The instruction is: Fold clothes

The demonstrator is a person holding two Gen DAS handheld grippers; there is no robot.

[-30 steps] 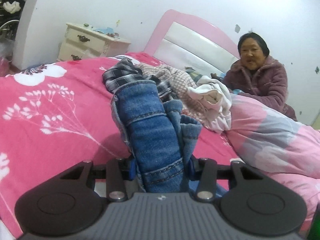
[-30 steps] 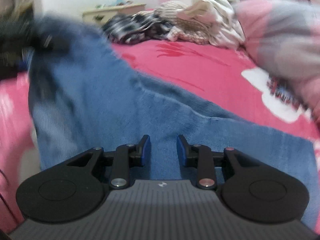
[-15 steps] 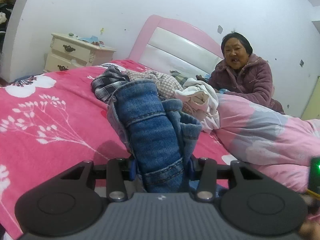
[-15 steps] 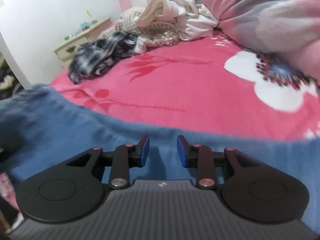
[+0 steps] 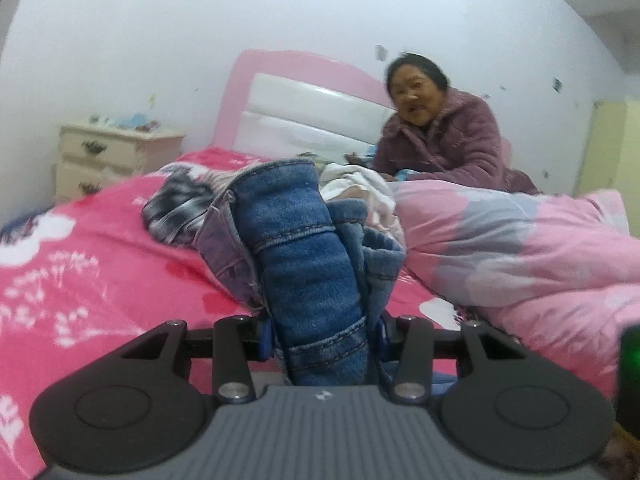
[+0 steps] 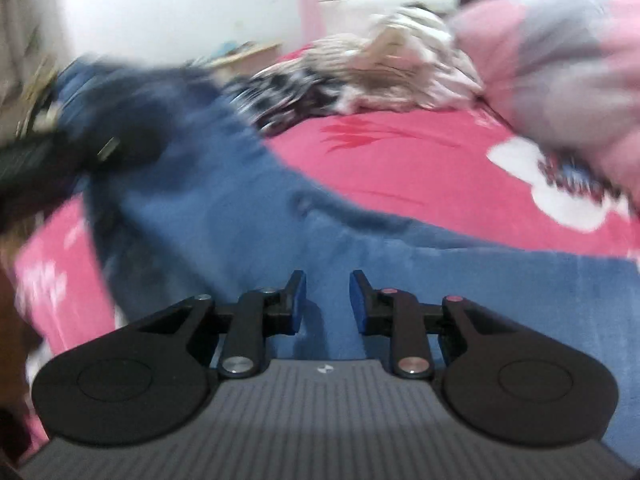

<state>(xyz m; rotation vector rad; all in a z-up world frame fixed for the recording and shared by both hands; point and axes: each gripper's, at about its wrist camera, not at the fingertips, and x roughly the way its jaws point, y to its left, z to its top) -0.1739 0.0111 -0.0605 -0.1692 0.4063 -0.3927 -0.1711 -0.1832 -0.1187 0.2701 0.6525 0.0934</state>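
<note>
Since a second ago left gripper sits higher and rolled: more headboard and wall in view, person in purple coat now nearer centre. Grip unchanged, pads pinching a thick bunched fold of the blue jeans, denim standing up between the fingers.

Right wrist view swung from half a second ago and is back on the jeans, heavy motion blur. Right gripper jaws closing, narrow gap left; denim lies spread under and ahead of the tips, nothing seen pinched between the pads. Jeans run from there up and left to the left gripper, a dark blur at frame edge.

Jeans lie across the pink floral bedsheet, one end lifted. Clothes pile further back near the headboard. Rolled pink-grey duvet on the right. Cream nightstand by the wall.
</note>
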